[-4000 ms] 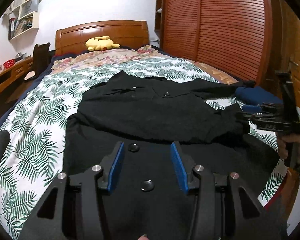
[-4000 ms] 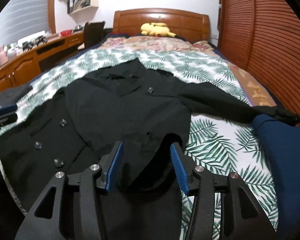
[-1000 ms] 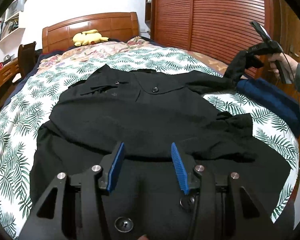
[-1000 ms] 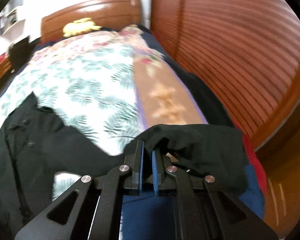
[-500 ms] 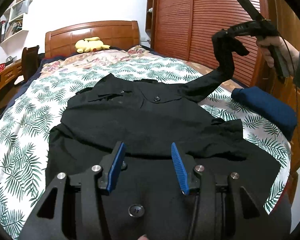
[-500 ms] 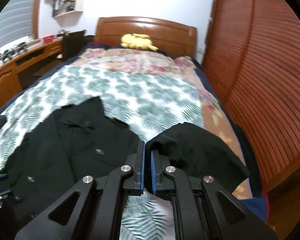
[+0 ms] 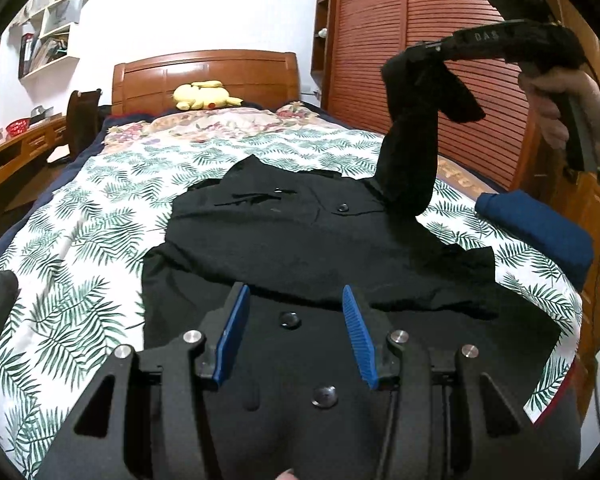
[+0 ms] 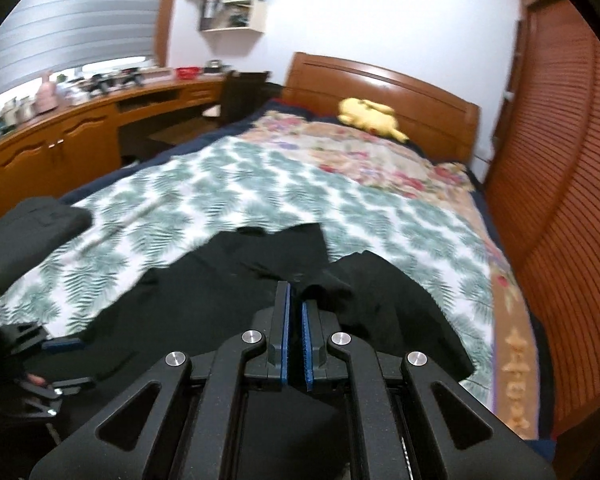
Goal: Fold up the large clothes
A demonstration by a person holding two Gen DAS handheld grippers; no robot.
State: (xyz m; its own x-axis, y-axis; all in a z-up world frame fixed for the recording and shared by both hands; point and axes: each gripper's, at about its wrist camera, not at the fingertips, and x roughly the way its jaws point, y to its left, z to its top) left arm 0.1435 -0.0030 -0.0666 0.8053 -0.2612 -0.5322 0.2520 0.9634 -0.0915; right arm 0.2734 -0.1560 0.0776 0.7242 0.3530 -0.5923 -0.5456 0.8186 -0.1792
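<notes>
A large black coat (image 7: 300, 232) lies spread on the fern-print bedsheet (image 7: 80, 248), buttons facing up. My left gripper (image 7: 294, 292) hovers open over the coat's lower front, with a button (image 7: 290, 320) showing between its blue pads and nothing gripped. My right gripper (image 7: 416, 50), held in a hand at the upper right, is shut on the cuff of the coat's right sleeve (image 7: 410, 160), which hangs lifted above the bed. In the right wrist view the right gripper (image 8: 295, 292) pinches the sleeve (image 8: 380, 292), whose black cloth bunches to the right of its jaws over the coat (image 8: 220, 280).
A folded blue garment (image 7: 536, 224) lies at the bed's right edge. A yellow plush toy (image 7: 204, 96) rests by the wooden headboard (image 7: 204, 76). Slatted wardrobe doors (image 7: 440, 20) line the right side. A wooden desk (image 8: 60, 140) and a dark folded item (image 8: 32, 220) are on the left.
The right gripper has carried the sleeve cuff up from the bed's right edge and swung it inward over the coat. The left gripper has shifted slightly and stays open.
</notes>
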